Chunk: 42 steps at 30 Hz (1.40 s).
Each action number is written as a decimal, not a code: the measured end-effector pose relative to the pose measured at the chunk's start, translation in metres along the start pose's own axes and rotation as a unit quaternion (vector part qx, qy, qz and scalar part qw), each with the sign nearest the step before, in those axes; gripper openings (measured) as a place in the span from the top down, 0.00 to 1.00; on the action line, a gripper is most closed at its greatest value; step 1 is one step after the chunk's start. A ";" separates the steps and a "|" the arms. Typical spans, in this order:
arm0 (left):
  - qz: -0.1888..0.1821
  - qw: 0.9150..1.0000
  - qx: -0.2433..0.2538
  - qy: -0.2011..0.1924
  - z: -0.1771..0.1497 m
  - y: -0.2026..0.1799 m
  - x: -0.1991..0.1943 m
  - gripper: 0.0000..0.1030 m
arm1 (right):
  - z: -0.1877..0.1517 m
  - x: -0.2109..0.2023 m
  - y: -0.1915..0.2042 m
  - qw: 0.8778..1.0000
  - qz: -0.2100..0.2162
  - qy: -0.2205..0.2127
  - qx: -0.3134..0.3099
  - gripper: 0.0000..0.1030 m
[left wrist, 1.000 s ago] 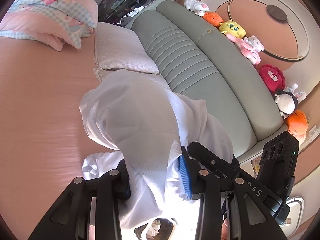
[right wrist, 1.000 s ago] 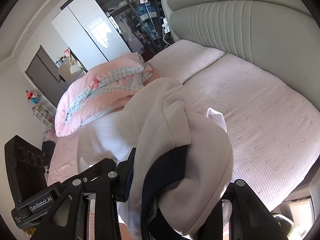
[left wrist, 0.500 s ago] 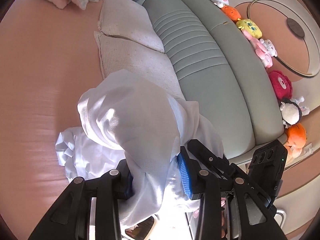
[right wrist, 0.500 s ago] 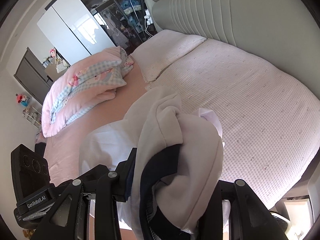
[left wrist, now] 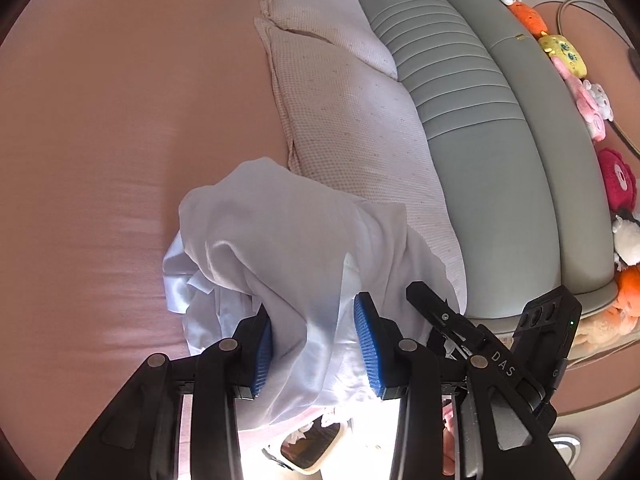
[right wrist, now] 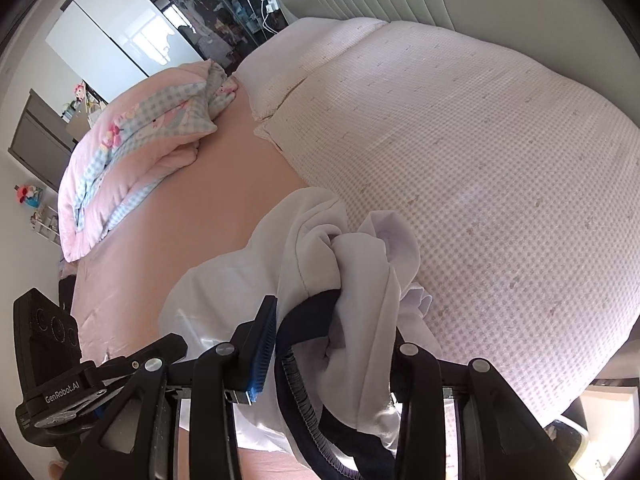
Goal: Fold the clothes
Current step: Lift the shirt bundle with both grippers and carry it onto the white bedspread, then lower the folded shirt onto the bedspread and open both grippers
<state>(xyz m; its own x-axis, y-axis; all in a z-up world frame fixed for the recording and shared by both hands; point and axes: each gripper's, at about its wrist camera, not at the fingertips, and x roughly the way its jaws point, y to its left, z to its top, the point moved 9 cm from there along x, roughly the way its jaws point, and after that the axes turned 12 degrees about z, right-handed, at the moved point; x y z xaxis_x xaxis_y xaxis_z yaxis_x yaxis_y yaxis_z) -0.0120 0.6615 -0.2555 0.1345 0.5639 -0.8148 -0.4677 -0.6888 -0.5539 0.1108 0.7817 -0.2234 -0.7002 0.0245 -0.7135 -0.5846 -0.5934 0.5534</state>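
Observation:
A white garment (left wrist: 280, 236) hangs bunched between the blue pads of my left gripper (left wrist: 314, 346), which is shut on it just above the pink bed sheet (left wrist: 100, 140). In the right wrist view the same garment (right wrist: 360, 280) shows a cream outer side and a dark navy ribbed trim (right wrist: 304, 400). My right gripper (right wrist: 332, 356) is shut on that bunched part; its right pad is hidden under the cloth. The garment's lower folds touch the sheet near the pillow.
A checked pillow (right wrist: 460, 140) and a second one (left wrist: 320, 12) lie against the grey-green headboard (left wrist: 480, 120). A folded pink quilt (right wrist: 140, 148) sits at the far side. Plush toys (left wrist: 580, 80) line the headboard ledge. The bed edge is below my grippers.
Both grippers have come down toward the bed with the garment still held. The cloth sits lower and closer to the sheet and pillow, and the quilt has slid out of the left view.

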 end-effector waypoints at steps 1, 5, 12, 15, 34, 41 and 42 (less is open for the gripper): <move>0.009 1.000 0.004 0.001 -0.001 0.002 0.001 0.66 | 0.000 0.000 -0.002 1.000 -0.005 0.000 -0.002 0.63; 0.052 0.998 0.029 0.001 -0.004 0.010 0.006 0.66 | 0.002 0.001 -0.010 0.999 -0.047 0.000 -0.024 0.63; 0.064 0.997 0.018 0.044 -0.020 0.032 0.023 0.66 | -0.001 0.015 -0.035 0.992 -0.111 0.017 -0.051 0.63; 0.070 0.996 0.025 0.053 -0.027 0.035 0.028 0.66 | 0.002 0.021 -0.044 0.993 -0.110 0.019 -0.043 0.63; -0.003 0.996 -0.012 0.093 -0.034 0.034 -0.011 0.20 | -0.020 -0.006 -0.032 0.989 -0.138 0.031 -0.052 0.25; 0.044 0.997 0.034 0.054 -0.042 0.038 -0.054 0.19 | -0.036 -0.035 0.008 0.983 -0.160 0.015 -0.091 0.25; 0.051 0.997 0.044 0.048 -0.044 0.037 -0.058 0.19 | -0.038 -0.039 0.015 0.983 -0.159 0.010 -0.094 0.25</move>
<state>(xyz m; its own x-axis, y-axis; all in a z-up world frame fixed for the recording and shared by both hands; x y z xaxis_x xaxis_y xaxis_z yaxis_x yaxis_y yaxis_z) 0.0012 0.5833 -0.2359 0.1645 0.4440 -0.8808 -0.5567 -0.6953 -0.4545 0.1447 0.7415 -0.2032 -0.4853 0.2182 -0.8467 -0.6852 -0.6964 0.2133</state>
